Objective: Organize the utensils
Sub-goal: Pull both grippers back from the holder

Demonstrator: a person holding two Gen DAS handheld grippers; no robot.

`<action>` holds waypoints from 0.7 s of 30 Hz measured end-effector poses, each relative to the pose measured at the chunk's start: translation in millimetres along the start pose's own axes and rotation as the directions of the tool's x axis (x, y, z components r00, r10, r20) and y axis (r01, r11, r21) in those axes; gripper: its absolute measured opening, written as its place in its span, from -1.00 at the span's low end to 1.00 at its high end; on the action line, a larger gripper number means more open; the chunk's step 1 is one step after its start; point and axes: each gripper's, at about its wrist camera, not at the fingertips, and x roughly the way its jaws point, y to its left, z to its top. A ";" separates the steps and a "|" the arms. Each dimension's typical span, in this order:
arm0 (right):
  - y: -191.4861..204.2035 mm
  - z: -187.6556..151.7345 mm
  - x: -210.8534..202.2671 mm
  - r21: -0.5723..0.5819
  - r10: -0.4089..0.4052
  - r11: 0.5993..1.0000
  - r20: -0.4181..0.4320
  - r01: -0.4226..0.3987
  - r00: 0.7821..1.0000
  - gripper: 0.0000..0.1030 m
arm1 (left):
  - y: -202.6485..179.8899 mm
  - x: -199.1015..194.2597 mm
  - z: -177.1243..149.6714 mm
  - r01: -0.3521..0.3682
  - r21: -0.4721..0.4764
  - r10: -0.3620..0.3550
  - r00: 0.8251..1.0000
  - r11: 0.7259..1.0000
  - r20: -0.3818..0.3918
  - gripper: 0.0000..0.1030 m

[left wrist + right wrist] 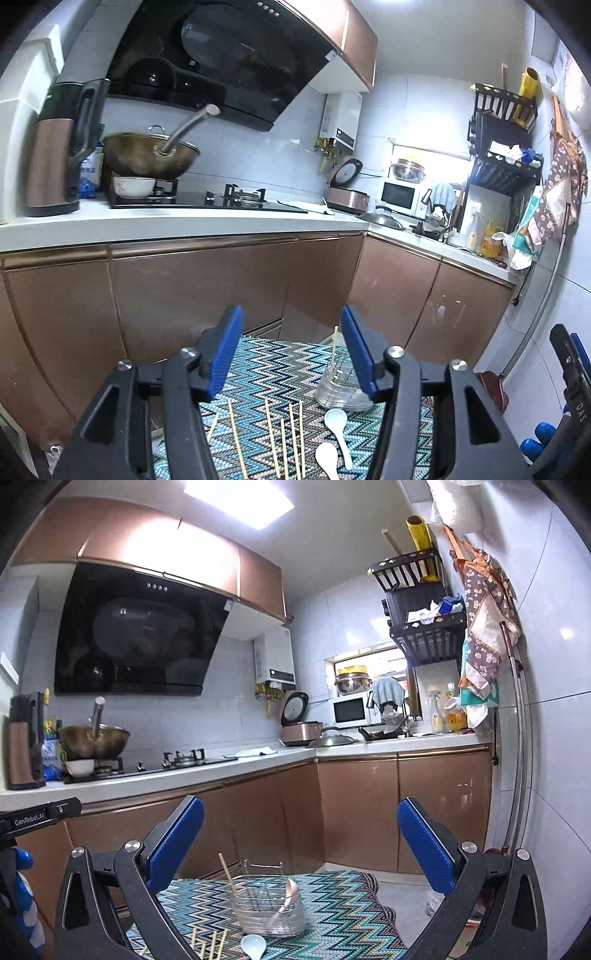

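Both of your hand-held grippers are empty — the left hand-held gripper [291,354] partly spread, the right hand-held gripper [301,843] spread wide. The loose chopsticks [284,439] lie on the tabletop [258,354] below and ahead of the left one, long axes running away from you, two white spoons [334,439] beside them. The wire holder [267,904] stands just beyond. Only the right wrist view shows a spoon and a chopstick already inside it.
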 end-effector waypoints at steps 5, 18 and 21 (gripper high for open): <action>5.3 2.3 -18.2 0.011 0.038 0.999 0.006 -0.038 0.999 0.99 | 15.7 -28.8 -0.5 -0.004 -0.016 0.005 1.000 1.000 0.016 0.04; 14.5 -5.9 -39.2 0.016 0.079 0.997 -0.054 -0.078 0.995 1.00 | 35.3 -54.7 -13.1 -0.012 -0.030 0.012 1.000 0.999 -0.029 0.04; 12.6 -12.1 -35.9 0.024 0.104 0.994 -0.084 -0.102 0.991 1.00 | 39.8 -45.0 -19.9 0.002 -0.037 -0.005 0.997 0.999 -0.076 0.04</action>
